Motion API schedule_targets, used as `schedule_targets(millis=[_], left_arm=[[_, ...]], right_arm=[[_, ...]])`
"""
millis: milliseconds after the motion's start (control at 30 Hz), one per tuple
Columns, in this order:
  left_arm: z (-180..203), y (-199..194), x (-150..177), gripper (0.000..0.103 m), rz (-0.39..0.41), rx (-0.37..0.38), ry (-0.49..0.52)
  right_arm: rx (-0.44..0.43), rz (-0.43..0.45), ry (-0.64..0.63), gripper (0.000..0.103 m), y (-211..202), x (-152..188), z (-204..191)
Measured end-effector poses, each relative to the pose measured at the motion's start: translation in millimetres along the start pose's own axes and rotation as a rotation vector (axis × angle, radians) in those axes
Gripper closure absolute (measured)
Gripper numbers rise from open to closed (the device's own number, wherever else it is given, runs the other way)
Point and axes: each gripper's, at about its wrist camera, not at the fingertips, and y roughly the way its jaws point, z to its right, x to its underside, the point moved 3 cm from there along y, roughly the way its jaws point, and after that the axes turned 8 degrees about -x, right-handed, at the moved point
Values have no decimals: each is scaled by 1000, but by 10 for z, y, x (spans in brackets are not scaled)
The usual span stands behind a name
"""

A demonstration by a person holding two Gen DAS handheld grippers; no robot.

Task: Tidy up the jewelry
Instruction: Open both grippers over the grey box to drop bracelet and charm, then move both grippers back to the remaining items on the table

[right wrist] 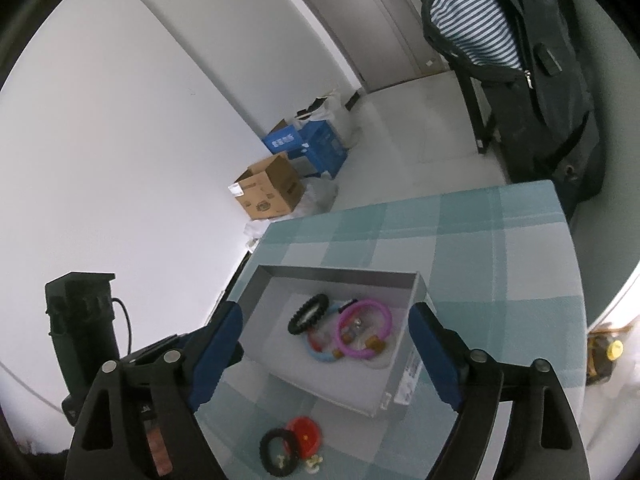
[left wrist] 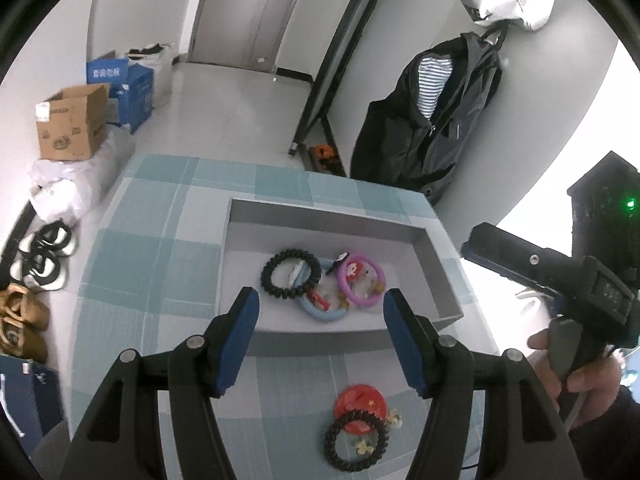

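Observation:
A shallow grey box (left wrist: 240, 216) stands on the checked tablecloth. In it lie a black beaded bracelet (left wrist: 291, 274), a pink ring bracelet (left wrist: 361, 284) and a blue bracelet (left wrist: 320, 314), partly overlapping. On the cloth nearer me sit a red round piece (left wrist: 360, 402), a second dark beaded bracelet (left wrist: 356, 440) and small flower charms. My left gripper (left wrist: 320, 308) hovers open above the box's near wall, empty. My right gripper (right wrist: 326, 320) stands wide open over the same box (right wrist: 340, 270), gripping nothing. In the right wrist view the pink bracelet (right wrist: 364, 334) and the loose dark bracelet (right wrist: 278, 456) also show.
A hand holds the right gripper's handle (left wrist: 568, 356) at the table's right edge. On the floor to the left are a cardboard box (left wrist: 72, 128), blue cartons (left wrist: 128, 92) and shoes (left wrist: 40, 264). A black jacket (left wrist: 432, 120) hangs beyond the table's far edge.

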Motion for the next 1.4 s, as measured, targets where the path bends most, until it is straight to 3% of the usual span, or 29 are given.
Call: schedule_targets(millis=[167,433,833,1000,1067,1400], left_arm=[[145,-138,68,43,42,-51,44],[205,-155,340,43,8,-128,36],[198,-132,641,40,-71,-133,26],[193,-85,766,36,-117,-110,33],[244,-71,805,36,-138,-81,50],[345,54,906,36,-181,-121,129]], right_arm=[[15,-4,-9,10,-89,131,-43],[33,-4,-81,1,-201,342,-191],[94,-20,-13,0,-257,622,-94],[136,-38,-51,0,-211,660,-112],[139,-48,-52,0,-183,683,-104],[173,-68,-30,0,-102,722,-13]])
